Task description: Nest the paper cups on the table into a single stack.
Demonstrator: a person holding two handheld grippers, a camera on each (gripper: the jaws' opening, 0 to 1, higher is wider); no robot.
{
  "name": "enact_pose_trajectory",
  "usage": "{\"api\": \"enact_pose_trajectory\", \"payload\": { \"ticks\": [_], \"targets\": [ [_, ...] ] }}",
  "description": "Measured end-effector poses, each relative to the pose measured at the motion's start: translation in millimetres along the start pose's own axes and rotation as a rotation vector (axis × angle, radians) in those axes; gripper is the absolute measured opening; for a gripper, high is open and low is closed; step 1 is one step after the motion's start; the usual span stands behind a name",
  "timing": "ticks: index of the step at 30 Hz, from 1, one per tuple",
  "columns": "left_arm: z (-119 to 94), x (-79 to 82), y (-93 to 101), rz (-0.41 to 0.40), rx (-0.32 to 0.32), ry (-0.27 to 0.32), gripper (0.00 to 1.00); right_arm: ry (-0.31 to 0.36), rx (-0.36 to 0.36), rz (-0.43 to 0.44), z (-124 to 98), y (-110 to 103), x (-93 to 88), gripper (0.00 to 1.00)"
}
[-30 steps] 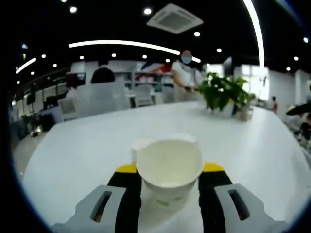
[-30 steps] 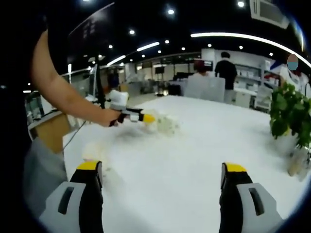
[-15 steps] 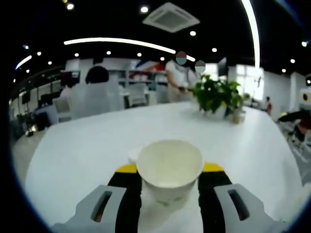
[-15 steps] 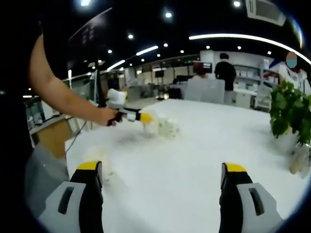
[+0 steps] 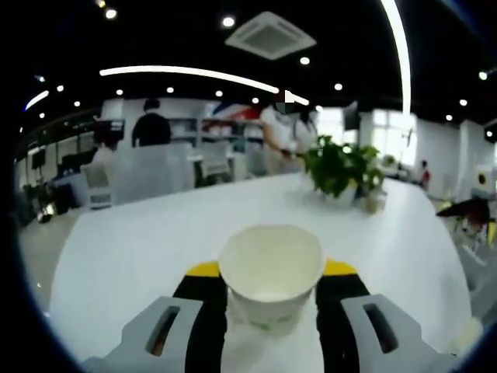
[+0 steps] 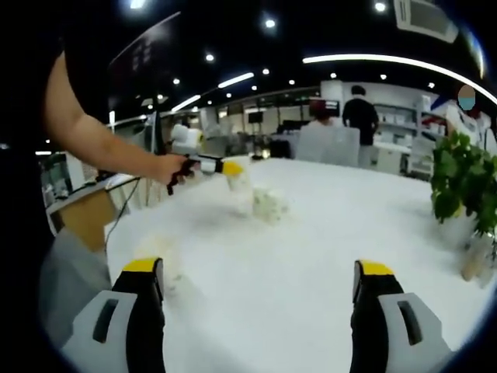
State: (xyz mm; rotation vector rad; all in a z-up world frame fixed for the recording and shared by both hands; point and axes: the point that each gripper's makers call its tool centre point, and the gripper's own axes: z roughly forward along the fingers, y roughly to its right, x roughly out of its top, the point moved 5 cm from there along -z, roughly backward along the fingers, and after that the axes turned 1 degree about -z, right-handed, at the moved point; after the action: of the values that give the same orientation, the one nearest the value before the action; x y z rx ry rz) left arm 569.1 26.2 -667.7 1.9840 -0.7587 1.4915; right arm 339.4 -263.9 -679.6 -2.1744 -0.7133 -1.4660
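A white paper cup [image 5: 270, 268] sits mouth-up between the yellow-tipped jaws of my left gripper [image 5: 271, 286], which is shut on it and holds it above the white table [image 5: 132, 249]. In the right gripper view, a person's hand carries that left gripper [image 6: 231, 171] with the cup [image 6: 239, 182] over the far left of the table. A second paper cup [image 6: 269, 205] stands on the table just beyond and below it. A third blurred cup [image 6: 157, 253] stands by the left jaw of my right gripper [image 6: 258, 281], which is open with nothing between its fingers.
A potted green plant [image 6: 460, 185] stands at the table's right side, also seen as the plant [image 5: 338, 167] in the left gripper view. People and chairs are beyond the table's far edge. The table's edge [image 6: 116, 233] runs close on the left.
My left gripper has risen with its cup, away from the cup standing on the table. The cup that showed behind the held one has dropped out of the left gripper view. The right gripper stays put.
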Motion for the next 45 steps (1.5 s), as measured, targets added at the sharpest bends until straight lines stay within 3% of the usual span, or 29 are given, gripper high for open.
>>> {"api": "enact_pose_trajectory", "payload": {
  "ticks": [3,8,17,26,45],
  "targets": [
    [-2.8,10.8,-0.3,0.016,-0.013,-0.001,0.43,0.027,0.009,-0.023,-0.6,0.5,4.0,1.0],
    [-9.7,31.9,-5.9,0.029,-0.02,0.014,0.43,0.012,0.014,-0.041,0.0,1.1,4.7,1.0],
    [-21.9,52.9,-16.1,0.017,-0.013,0.025,0.42,0.019,0.029,-0.044,2.4,-2.2,9.8,1.0],
    [-31.6,63.9,-13.4,0.023,-0.015,0.034,0.42,0.011,0.043,-0.049,4.3,-5.6,13.0,1.0],
    [-50.6,73.8,26.4,0.043,-0.054,0.045,0.41,0.046,0.042,-0.047,0.3,-10.0,21.0,1.0]
  ]
}}
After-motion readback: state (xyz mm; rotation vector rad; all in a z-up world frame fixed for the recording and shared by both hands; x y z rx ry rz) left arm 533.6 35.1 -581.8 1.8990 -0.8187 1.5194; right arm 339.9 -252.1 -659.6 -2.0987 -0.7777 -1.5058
